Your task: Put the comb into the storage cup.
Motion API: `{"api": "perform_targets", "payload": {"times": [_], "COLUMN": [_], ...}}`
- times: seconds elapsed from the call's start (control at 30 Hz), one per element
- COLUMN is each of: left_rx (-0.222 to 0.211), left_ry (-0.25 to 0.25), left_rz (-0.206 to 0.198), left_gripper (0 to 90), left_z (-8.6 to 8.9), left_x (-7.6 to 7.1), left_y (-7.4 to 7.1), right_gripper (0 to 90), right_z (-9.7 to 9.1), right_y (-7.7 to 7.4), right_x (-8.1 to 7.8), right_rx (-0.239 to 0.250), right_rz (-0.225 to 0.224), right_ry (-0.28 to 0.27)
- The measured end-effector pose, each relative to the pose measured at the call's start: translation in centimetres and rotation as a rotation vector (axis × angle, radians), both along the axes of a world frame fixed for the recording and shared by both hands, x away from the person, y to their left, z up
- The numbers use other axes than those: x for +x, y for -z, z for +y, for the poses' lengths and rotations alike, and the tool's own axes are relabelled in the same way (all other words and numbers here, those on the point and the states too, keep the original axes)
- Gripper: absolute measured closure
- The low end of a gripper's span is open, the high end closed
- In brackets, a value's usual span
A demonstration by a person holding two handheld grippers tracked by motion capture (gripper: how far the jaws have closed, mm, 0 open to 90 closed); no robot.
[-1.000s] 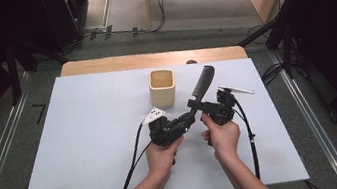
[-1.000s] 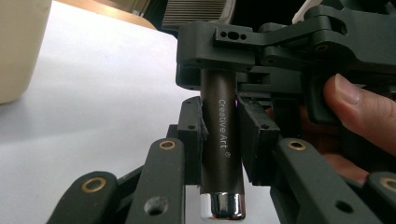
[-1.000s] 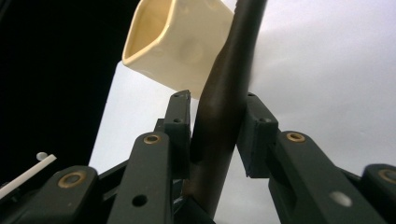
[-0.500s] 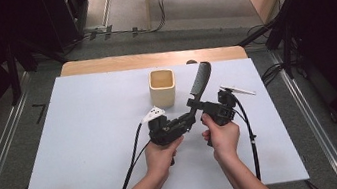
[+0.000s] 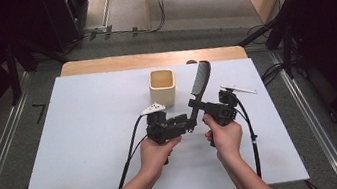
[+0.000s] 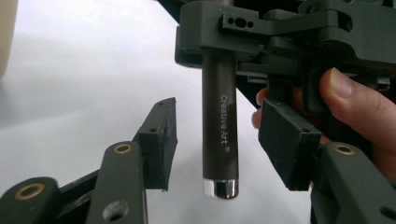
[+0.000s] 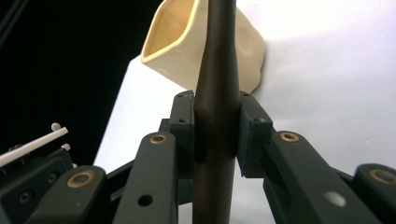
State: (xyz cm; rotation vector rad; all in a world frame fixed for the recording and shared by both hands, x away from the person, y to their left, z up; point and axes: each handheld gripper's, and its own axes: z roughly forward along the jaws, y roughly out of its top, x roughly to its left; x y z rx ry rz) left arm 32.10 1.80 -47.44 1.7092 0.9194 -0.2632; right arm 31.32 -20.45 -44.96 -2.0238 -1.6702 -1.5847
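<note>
Clamped in the right gripper [image 7: 217, 135], pads pressing both sides of its shaft: a dark brown, round-handled brush with a silver end cap [image 7: 217, 93], reading "Creative Art" along the handle in the left gripper view [image 6: 220, 126]. Held above the pale blue table mat [image 5: 87, 137], with the grey bristled head slanting up and away toward the far edge in the high view [image 5: 200, 82]. Just let go by the left gripper [image 6: 217, 140]: jaws freshly opened, black pads standing clear on either side of the handle's lower end, the handle hanging between them untouched. Side by side in the high view, left gripper [image 5: 186, 122] and right gripper [image 5: 199, 112], each in a bare hand near the middle of the mat, black cables trailing back toward the person. Just beyond the grippers, a cream, square-mouthed ceramic cup [image 5: 162, 88], upright on the mat and apart from the brush; seen close behind the shaft in the right gripper view [image 7: 173, 42]. Under the mat, a wooden tabletop [image 5: 151, 58], its far strip showing.
</note>
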Motion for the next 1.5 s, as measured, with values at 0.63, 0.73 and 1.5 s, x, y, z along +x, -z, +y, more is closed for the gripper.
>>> {"api": "perform_targets", "payload": {"times": [0.63,0.73,1.5], "left_rx": [0.196,0.218,0.407], "left_ry": [0.116,0.141,0.234], "left_rz": [0.042,0.063,-0.086], "left_gripper": [37.8,35.8,34.3], "left_z": [1.6,1.9,4.0], "left_x": [0.9,1.3,0.4], "left_y": [-0.8,-0.9,-2.1], "right_gripper": [70.0,70.0,70.0], "right_z": [1.3,1.6,2.2], "right_y": [0.0,0.0,-0.3], "right_x": [-0.8,-1.0,-1.8], "right_rx": [-0.306,-0.343,-0.416], "right_rz": [-0.137,-0.154,-0.253], "right_ry": [0.019,0.023,0.031]}}
